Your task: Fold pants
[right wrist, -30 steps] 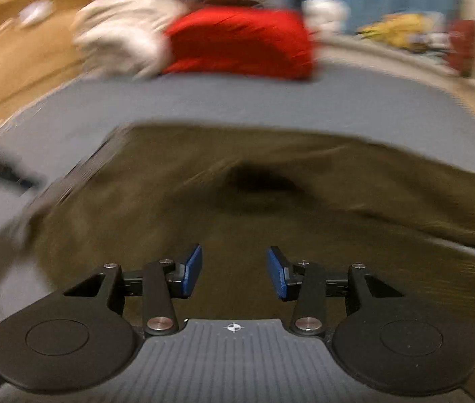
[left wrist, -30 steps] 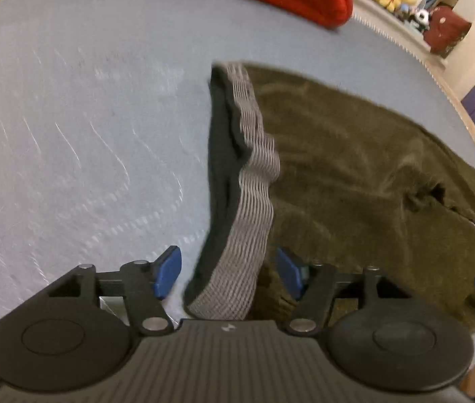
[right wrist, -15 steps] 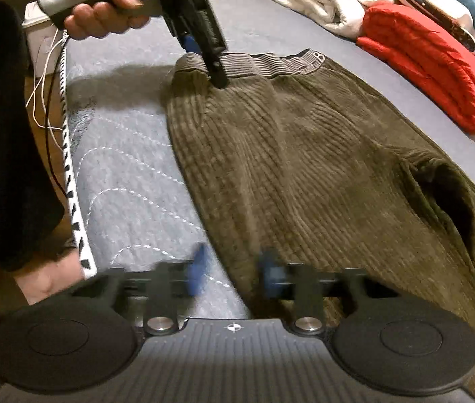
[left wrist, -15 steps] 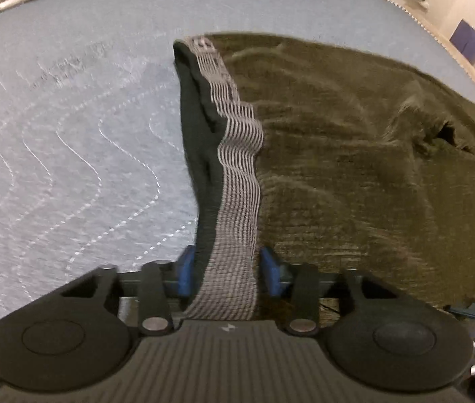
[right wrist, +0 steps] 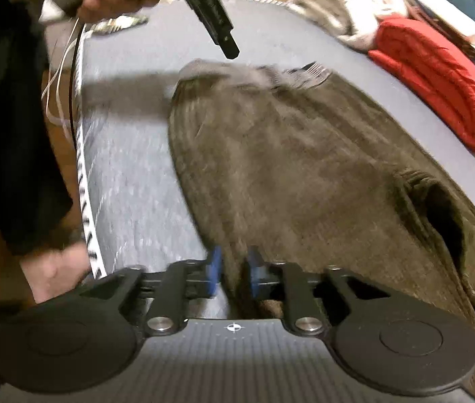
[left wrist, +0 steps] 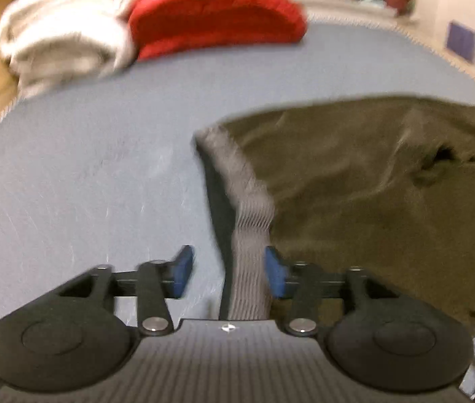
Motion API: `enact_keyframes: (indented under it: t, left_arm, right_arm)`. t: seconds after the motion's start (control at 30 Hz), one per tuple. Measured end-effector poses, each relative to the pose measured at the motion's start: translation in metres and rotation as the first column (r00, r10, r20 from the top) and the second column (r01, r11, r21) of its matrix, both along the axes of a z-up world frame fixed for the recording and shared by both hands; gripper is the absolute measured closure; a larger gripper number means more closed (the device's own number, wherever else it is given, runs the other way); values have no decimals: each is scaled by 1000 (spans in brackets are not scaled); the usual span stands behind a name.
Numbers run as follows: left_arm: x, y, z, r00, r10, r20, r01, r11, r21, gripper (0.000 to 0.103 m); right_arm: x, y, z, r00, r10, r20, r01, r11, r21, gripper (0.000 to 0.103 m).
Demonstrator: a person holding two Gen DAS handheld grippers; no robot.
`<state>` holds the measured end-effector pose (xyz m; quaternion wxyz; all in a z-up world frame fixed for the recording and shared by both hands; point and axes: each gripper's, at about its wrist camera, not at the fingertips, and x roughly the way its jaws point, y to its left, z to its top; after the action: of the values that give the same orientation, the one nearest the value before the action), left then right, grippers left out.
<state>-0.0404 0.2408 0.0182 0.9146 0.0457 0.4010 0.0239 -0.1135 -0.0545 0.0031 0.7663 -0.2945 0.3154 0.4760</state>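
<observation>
Olive corduroy pants [left wrist: 371, 181] lie spread on a grey-blue bed [left wrist: 86, 174], with a grey ribbed waistband [left wrist: 249, 215] at their left end. My left gripper [left wrist: 225, 273] is open; the waistband passes between its blue pads, which stand apart from it. In the right wrist view the left gripper [right wrist: 210, 6] hangs just above the waistband [right wrist: 271, 74]. My right gripper [right wrist: 232, 273] is shut on the near side edge of the pants [right wrist: 287, 174].
A red puffy bundle [left wrist: 213, 13] and a white blanket [left wrist: 66, 43] lie at the far end of the bed. The bed's stitched edge [right wrist: 84, 181] runs left of the pants. The person's dark sleeve [right wrist: 8, 117] is at left.
My left gripper has opened, let go of the waistband and lifted off it. My right gripper has closed on the pants' near edge.
</observation>
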Motion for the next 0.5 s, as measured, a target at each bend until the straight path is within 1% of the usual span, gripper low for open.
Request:
enact_keyframes:
  t: [0.03, 0.07, 0.1, 0.13, 0.17, 0.2, 0.23, 0.27, 0.3, 0.33, 0.37, 0.4, 0.43, 0.47, 0.5]
  left_arm:
    - [-3, -8, 6, 998, -61, 33, 62, 998, -24, 41]
    - [-4, -14, 8, 993, -109, 47, 111, 993, -40, 41]
    - [-5, -24, 9, 986, -162, 48, 164, 985, -52, 41]
    - [-4, -31, 6, 981, -193, 34, 194, 979, -59, 41]
    - [0, -37, -1, 975, -223, -8, 222, 972, -71, 41]
    - [5, -41, -10, 971, -233, -62, 228, 971, -73, 41]
    - [14, -45, -27, 960, -226, -165, 220, 974, -54, 40]
    - [18, -49, -43, 944, -218, -247, 220, 975, -20, 39]
    - [21, -54, -57, 927, -218, -305, 240, 970, 35, 36]
    - [21, -61, -59, 930, -233, -285, 267, 960, 84, 32]
    - [21, -65, -57, 934, -236, -267, 273, 956, 108, 30]
    - [23, -67, -53, 939, -240, -246, 273, 956, 108, 30]
    - [25, -66, -47, 944, -238, -227, 263, 961, 86, 30]
    - [26, -65, -41, 953, -229, -198, 247, 967, 69, 29]
    - [28, -65, -33, 962, -222, -159, 234, 971, 57, 23]
  right_arm:
    - [4, -3, 6, 1000, -29, -9, 29, 999, 35, 42]
    - [7, -6, 11, 998, -62, -15, 63, 996, 67, 32]
    - [11, -8, 16, 995, -94, -25, 96, 991, 98, 32]
    - [16, -11, 19, 991, -121, -50, 127, 984, 123, 32]
    - [20, -13, 19, 987, -142, -73, 151, 979, 138, 32]
    - [25, -14, 18, 983, -163, -89, 175, 974, 146, 32]
    - [28, -14, 15, 978, -185, -99, 198, 970, 142, 32]
    - [31, -14, 11, 973, -207, -105, 219, 967, 128, 32]
    - [34, -13, 5, 967, -231, -109, 242, 965, 103, 32]
    - [38, -11, -2, 958, -265, -110, 272, 960, 60, 32]
    - [42, -10, -11, 948, -300, -106, 302, 953, 3, 32]
    - [45, -9, -18, 939, -328, -99, 325, 945, -49, 32]
    - [47, -12, -22, 932, -349, -98, 344, 937, -65, 32]
    - [49, -15, -20, 927, -357, -113, 354, 934, -46, 32]
    - [52, -18, -15, 922, -365, -130, 366, 930, -16, 32]
